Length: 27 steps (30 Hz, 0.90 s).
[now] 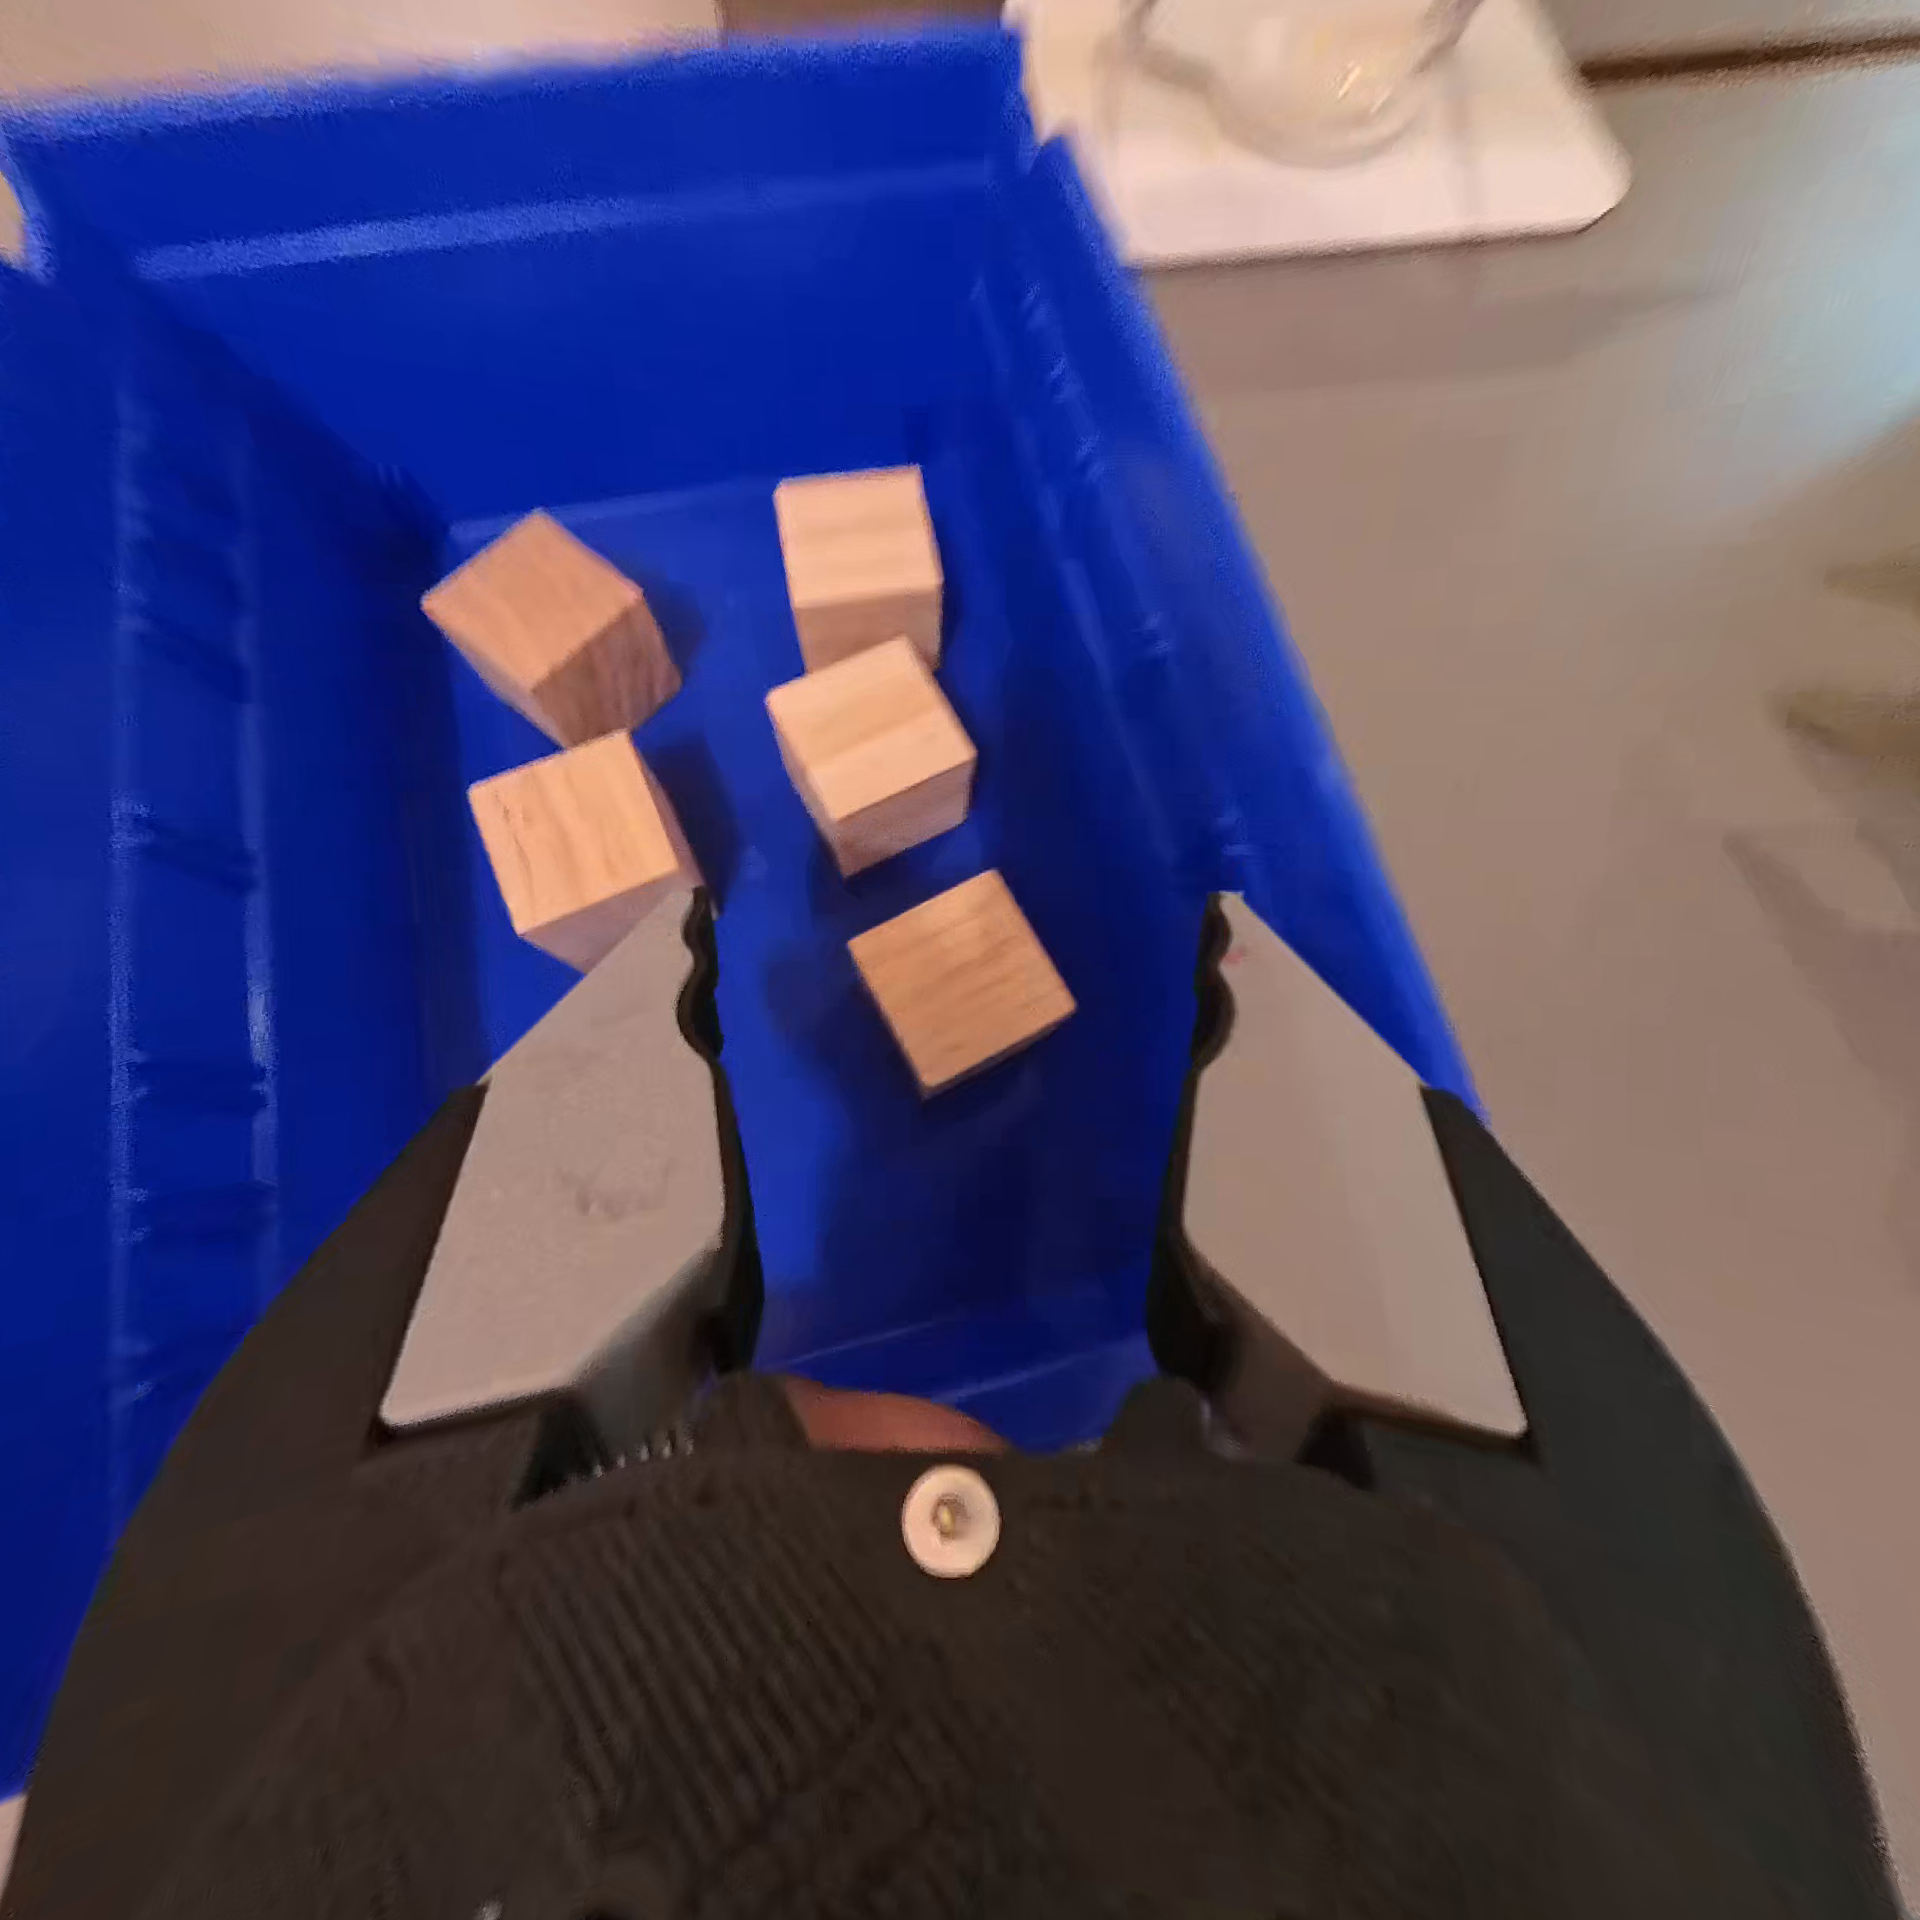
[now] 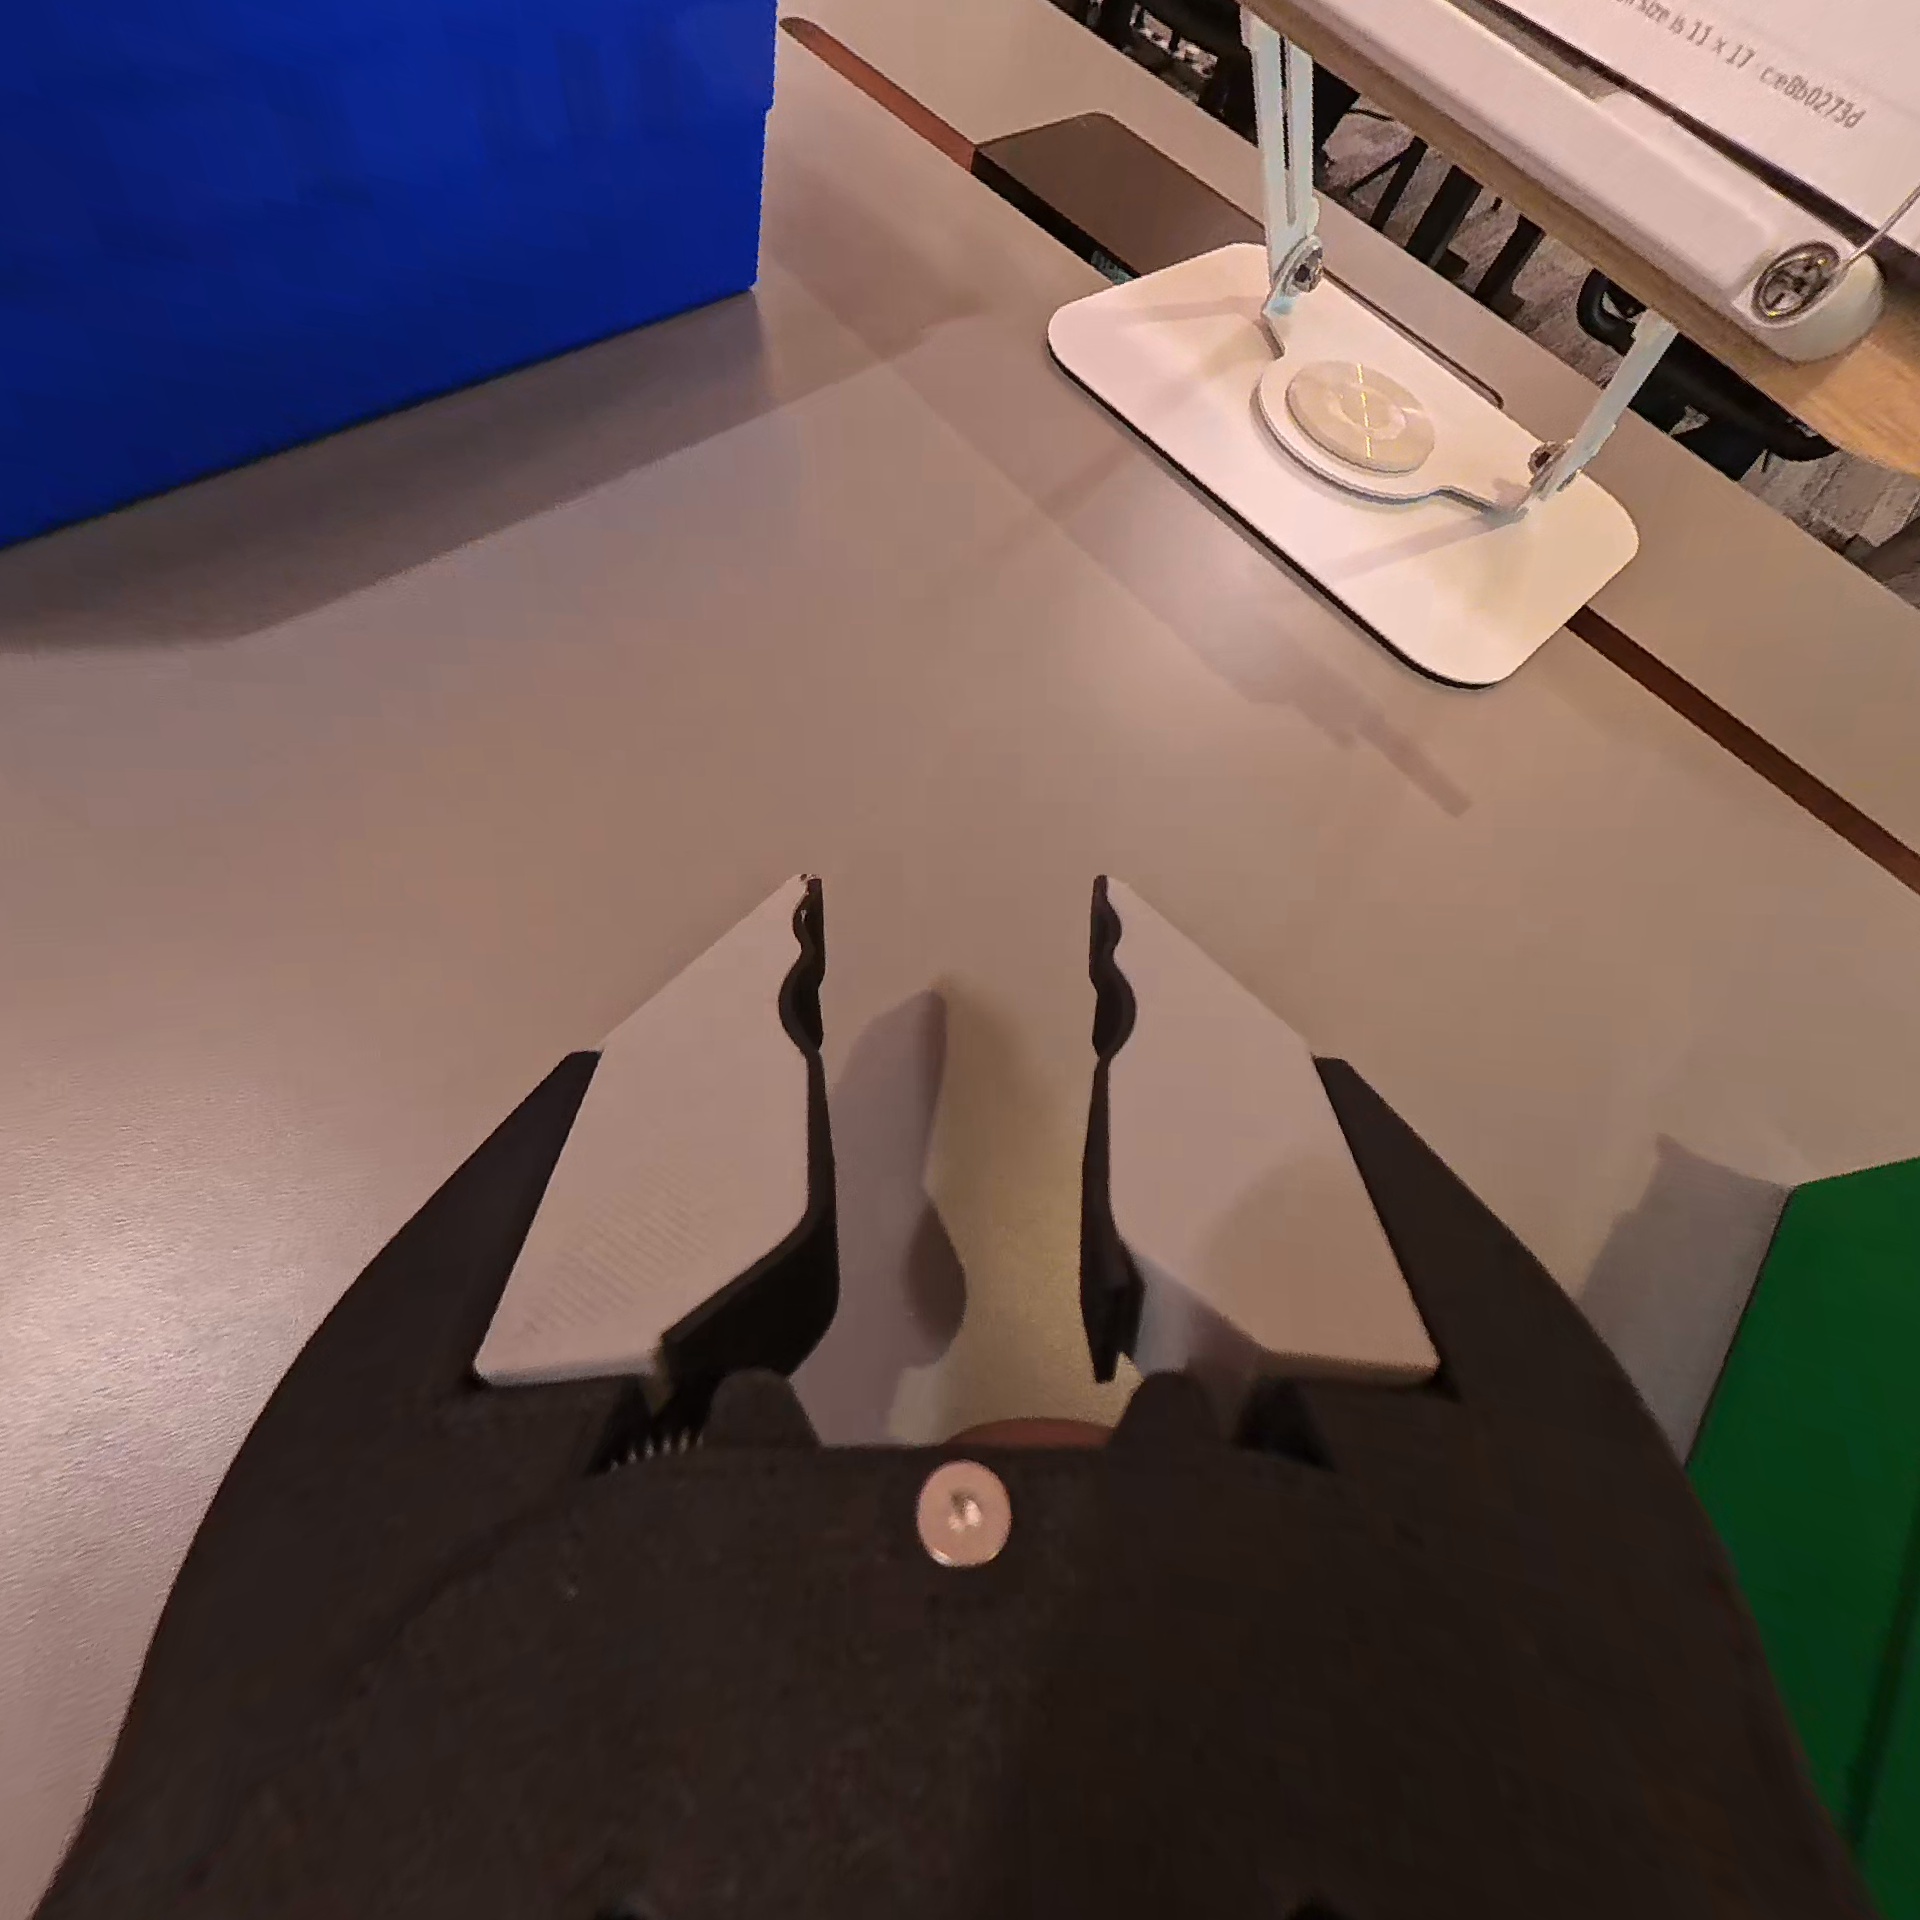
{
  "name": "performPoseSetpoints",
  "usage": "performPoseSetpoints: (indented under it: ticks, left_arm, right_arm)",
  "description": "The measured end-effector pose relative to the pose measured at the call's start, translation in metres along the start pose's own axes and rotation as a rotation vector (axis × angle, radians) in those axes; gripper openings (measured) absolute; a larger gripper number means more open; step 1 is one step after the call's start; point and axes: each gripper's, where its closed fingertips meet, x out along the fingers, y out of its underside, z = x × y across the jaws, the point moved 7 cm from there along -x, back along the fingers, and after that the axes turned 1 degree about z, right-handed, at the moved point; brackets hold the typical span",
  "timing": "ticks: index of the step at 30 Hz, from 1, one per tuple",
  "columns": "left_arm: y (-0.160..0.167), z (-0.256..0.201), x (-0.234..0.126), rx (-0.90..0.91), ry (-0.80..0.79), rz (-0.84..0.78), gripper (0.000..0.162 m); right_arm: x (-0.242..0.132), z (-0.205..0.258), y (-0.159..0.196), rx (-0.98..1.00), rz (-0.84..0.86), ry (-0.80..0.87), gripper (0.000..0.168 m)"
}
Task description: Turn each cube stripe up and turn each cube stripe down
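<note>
While spread above bin, left claw grips nothing

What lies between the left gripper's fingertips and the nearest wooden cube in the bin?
Only bare blue bin floor, seen in the left wrist view: the open left gripper hovers over the nearest wooden cube.

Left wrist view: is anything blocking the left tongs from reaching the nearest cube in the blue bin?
Nothing visible. The left tongs hang open over the blue bin, and the nearest cube lies uncovered on its floor, apart from the other cubes.
</note>
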Motion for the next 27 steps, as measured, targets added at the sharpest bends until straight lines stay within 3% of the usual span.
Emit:
performPoseSetpoints:
  ticks: [5, 8, 9, 15, 20, 24, 27]
  left_arm:
    - [0.017, 0.008, 0.036, -0.013, -0.023, 0.219, 0.088]
    - [0.025, 0.006, 0.049, -0.021, 0.016, 0.314, 0.064]
    - [0.025, 0.006, 0.051, -0.033, 0.033, 0.329, 0.057]
    - [0.020, 0.020, 0.044, 0.090, -0.024, 0.297, 0.055]
    - [-0.021, 0.017, 0.001, 0.157, 0.076, -0.020, 0.055]
    - [-0.050, -0.032, -0.056, 0.417, 0.371, -0.423, 0.055]
    - [-0.035, -0.095, -0.101, 0.750, 0.614, -0.712, 0.054]
  right_arm:
    - [-0.001, -0.002, 0.000, -0.001, -0.003, 0.010, 0.048]
    - [-0.003, -0.003, 0.000, 0.005, -0.008, 0.008, 0.048]
    - [-0.003, -0.003, -0.001, 0.005, -0.012, 0.008, 0.048]
    - [-0.005, -0.001, -0.002, -0.020, -0.015, 0.011, 0.047]
    - [-0.004, 0.010, -0.004, 0.011, -0.040, -0.123, 0.047]
    - [-0.013, 0.035, -0.015, 0.163, -0.129, -0.489, 0.046]
    - [-0.030, 0.054, -0.026, 0.317, -0.187, -0.902, 0.048]
